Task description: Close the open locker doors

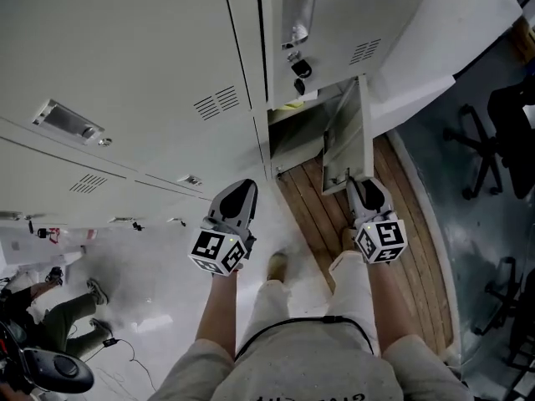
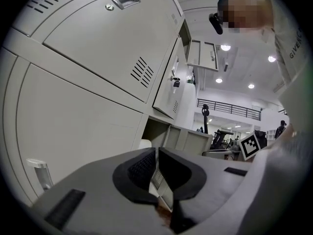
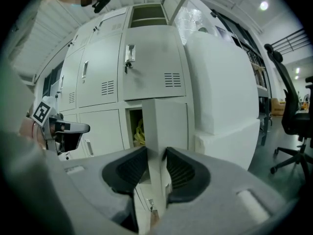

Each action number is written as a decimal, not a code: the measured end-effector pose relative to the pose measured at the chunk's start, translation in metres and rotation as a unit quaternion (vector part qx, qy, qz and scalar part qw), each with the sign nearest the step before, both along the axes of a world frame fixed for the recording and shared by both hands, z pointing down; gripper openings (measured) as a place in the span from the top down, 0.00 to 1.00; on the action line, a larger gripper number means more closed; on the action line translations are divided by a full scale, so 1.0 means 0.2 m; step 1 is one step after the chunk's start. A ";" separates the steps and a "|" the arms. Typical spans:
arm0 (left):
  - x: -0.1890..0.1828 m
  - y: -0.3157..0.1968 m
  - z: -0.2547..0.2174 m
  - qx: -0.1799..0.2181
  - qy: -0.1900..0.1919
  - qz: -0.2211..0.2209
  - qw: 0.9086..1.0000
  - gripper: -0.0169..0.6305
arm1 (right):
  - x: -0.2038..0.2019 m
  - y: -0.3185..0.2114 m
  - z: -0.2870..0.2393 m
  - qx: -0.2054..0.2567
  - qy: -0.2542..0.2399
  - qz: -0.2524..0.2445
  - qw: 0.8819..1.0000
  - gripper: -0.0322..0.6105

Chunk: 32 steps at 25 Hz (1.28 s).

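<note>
Gripping the free edge of the open locker door (image 3: 165, 116), the right gripper (image 3: 155, 153) had its pads pressed on either side of the panel. The left gripper (image 2: 156, 153) was clenched on nothing, in front of the closed lockers (image 2: 73, 121). Only the left gripper view caught any writing: shirt lettering (image 2: 295, 44) starting "GIVEN" (the rest ran off the picture). The right gripper view alone showed something yellow (image 3: 139, 131) inside the open compartment, while the head view alone showed that door swung out over wooden planks (image 1: 309, 215) near the person's feet
</note>
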<state>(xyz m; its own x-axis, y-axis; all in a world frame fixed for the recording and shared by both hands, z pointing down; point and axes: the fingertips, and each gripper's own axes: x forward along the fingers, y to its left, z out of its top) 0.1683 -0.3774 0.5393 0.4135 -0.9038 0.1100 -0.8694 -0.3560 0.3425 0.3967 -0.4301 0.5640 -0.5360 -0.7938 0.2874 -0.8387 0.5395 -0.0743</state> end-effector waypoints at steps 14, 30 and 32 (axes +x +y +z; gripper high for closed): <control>-0.19 -0.02 0.00 0.006 0.005 -0.016 1.000 0.95 | -0.37 -0.03 0.01 -0.001 -0.006 -0.027 1.000 0.73; -0.35 -0.02 0.07 -0.007 0.000 -0.035 0.999 0.95 | -0.75 -0.20 0.03 -0.002 -0.013 -0.065 0.998 0.74; -0.37 -0.02 0.08 -0.008 0.000 -0.038 0.999 0.95 | -0.78 -0.22 0.03 0.001 -0.013 -0.070 0.997 0.74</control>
<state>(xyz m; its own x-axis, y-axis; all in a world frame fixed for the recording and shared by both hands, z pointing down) 0.0937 -0.3806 0.5555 0.3440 -0.9306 0.1249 -0.8937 -0.2837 0.3476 0.2403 -0.4750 0.5705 -0.6491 -0.7112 0.2700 -0.7530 0.6512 -0.0946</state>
